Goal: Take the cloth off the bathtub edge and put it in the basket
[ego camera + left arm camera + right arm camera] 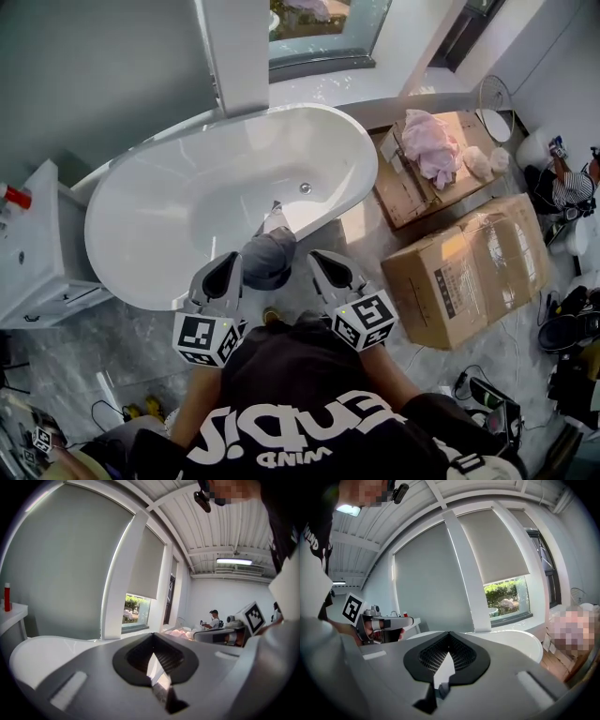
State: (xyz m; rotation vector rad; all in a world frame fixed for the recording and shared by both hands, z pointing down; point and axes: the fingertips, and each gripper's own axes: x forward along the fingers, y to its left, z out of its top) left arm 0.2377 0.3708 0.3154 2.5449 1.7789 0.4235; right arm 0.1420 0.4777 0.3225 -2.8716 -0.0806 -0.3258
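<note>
The grey cloth (269, 257) is lying over the near edge of the white bathtub (169, 202), between the two grippers. The left gripper (232, 260) is pointing toward the tub with its jaws pressed fully together and gripping nothing. The right gripper (317, 256) is also pointing at the tub, its jaws closed and empty. Each is hovering just beside the cloth, one at either side.

We are in a bathroom set up inside a bare, workshop-like hall. A white freestanding bathtub (202, 202) stands by a white cabinet (37, 248), yet taped cardboard boxes (469, 272) crowd the floor (122, 347) under a ribbed panel ceiling (225, 524).
</note>
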